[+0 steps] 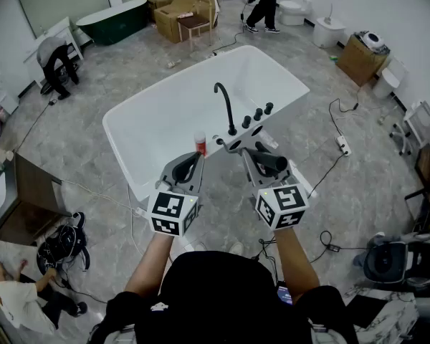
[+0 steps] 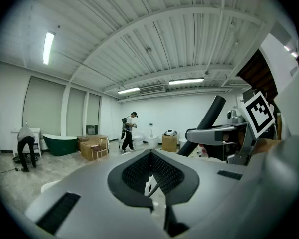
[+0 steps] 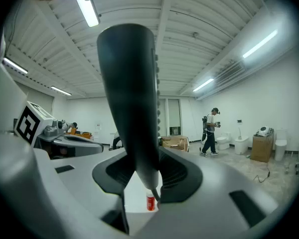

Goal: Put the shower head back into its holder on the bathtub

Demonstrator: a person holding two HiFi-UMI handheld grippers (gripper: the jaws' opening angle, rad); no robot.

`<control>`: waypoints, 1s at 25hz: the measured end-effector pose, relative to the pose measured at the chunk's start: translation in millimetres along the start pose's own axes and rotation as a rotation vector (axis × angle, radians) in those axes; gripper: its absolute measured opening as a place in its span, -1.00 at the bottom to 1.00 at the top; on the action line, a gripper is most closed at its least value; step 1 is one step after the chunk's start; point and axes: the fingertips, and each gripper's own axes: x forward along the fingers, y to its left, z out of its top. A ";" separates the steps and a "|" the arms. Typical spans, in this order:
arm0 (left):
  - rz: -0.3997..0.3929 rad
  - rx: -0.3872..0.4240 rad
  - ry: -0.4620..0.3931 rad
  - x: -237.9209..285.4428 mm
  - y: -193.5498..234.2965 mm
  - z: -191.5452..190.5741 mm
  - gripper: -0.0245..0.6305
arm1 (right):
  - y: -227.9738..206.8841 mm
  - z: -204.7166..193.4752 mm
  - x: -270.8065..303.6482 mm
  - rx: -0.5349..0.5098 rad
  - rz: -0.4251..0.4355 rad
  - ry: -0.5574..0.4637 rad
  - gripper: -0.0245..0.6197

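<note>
The black shower head [image 1: 271, 162] lies crosswise in my right gripper [image 1: 256, 151], which is shut on its handle just short of the white bathtub's [image 1: 129, 149] near corner. In the right gripper view the handle [image 3: 129, 98] stands up between the jaws of the gripper [image 3: 148, 178]. A black faucet [image 1: 226, 106] and three black knobs [image 1: 258, 113] stand on the tub's rim, with a grey fitting plate [image 1: 238, 140] just ahead of the right jaws. My left gripper [image 1: 193, 162] hangs beside it, shut and empty [image 2: 152, 183].
A red bottle [image 1: 200, 143] stands on the tub rim between the grippers. Cables and a power strip [image 1: 342, 145] lie on the floor at right. Cardboard boxes [image 1: 179, 9], a green tub [image 1: 115, 21], toilets and several people are farther off.
</note>
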 end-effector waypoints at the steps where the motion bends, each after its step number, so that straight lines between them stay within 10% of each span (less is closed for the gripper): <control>1: 0.001 0.000 0.001 1.2 -1.0 -0.2 -0.88 | -1.3 -0.3 -0.2 0.001 0.000 0.000 -0.48; 25: 0.094 -0.004 0.027 22.0 -53.7 -26.9 -0.88 | -44.4 -18.8 -23.6 0.005 0.106 -0.009 -0.48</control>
